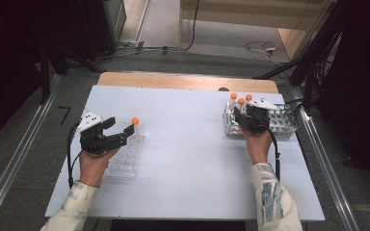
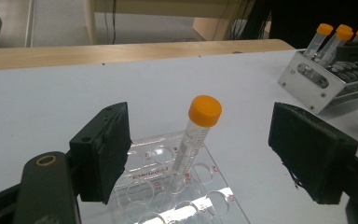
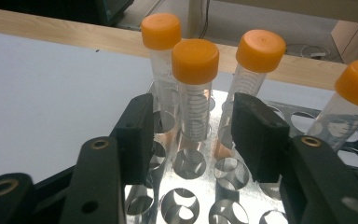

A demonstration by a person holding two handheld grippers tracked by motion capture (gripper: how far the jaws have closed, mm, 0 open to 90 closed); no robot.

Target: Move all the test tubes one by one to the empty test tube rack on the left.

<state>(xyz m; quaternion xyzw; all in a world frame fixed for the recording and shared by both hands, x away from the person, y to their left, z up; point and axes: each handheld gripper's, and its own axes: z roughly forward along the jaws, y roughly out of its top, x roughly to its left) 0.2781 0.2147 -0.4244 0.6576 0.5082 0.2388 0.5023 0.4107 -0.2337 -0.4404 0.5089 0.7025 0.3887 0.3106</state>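
Left gripper (image 1: 120, 129): I have it low over the clear rack, jaws spread wide, nothing between the pads. In the left gripper view both pads stand well apart from the tube on either side.
Clear rack (image 1: 127, 154): lies flat at the table's left, near my left hand. Most wells look empty.
Seated tube (image 2: 195, 135): one orange-capped tube stands in a far well of the clear rack, leaning slightly. Not touched by anything.
Table (image 1: 188, 159): pale sheet, bare through the middle between the two racks.
Right gripper (image 3: 192, 135): over the metal rack at the table's right, jaws at a middling gap, flanking one tube. I see a gap between each pad and the tube wall, so no grip as yet.
Target tube (image 3: 194, 93): upright in the metal rack, between my right pads, orange cap above pad height.
Neighbour tubes: one just behind-left (image 3: 163, 70), one to the right (image 3: 249, 79), a fourth farther right (image 3: 349, 107). Close quarters.
Metal rack (image 1: 289, 126): many open holes on its near side.
Step, my reading: picking the next tube from the metal rack for transfer to the clear rack.
Next move: close squarely on the target tube below its cap, then lift straight up so the neighbours are not knocked.
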